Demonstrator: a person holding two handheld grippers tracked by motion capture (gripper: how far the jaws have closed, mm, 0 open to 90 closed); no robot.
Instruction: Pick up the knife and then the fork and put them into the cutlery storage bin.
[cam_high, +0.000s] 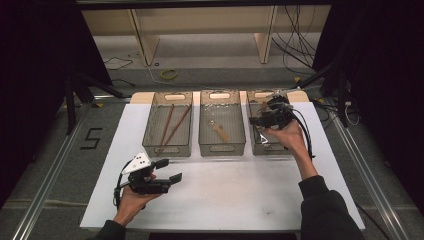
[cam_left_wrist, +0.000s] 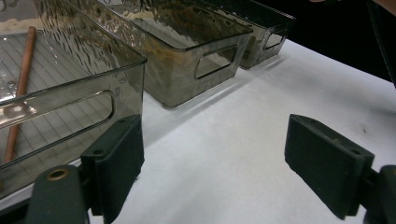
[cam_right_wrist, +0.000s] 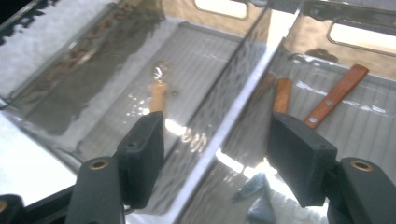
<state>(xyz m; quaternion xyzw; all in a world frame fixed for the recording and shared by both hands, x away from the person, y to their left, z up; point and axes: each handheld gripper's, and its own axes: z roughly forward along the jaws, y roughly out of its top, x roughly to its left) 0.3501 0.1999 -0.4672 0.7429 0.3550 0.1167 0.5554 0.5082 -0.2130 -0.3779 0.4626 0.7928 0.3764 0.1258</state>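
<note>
Three smoked clear bins stand side by side at the back of the white table (cam_high: 225, 195). The left bin (cam_high: 167, 150) holds two brown sticks (cam_high: 170, 125); one stick (cam_left_wrist: 21, 79) lies behind its wall (cam_left_wrist: 70, 100) in the left gripper view. A wooden-handled utensil (cam_high: 218, 131) (cam_right_wrist: 158, 95) lies in the middle bin (cam_high: 222, 148). Over the right bin (cam_high: 267, 148) my right gripper (cam_high: 255, 120) (cam_right_wrist: 217, 121) hangs open, nothing between its jaws; below it lie wooden-handled pieces (cam_right_wrist: 336, 95). My left gripper (cam_high: 170, 170) (cam_left_wrist: 212, 126) is open and empty above the table, just in front of the left bin.
Bare white table spreads between my hands and along the front edge. Beyond the table lie a grey floor, loose cables and wooden furniture legs. Metal rails run along both sides. In the left gripper view, the middle bin (cam_left_wrist: 187, 79) and right bin (cam_left_wrist: 271, 37) recede away.
</note>
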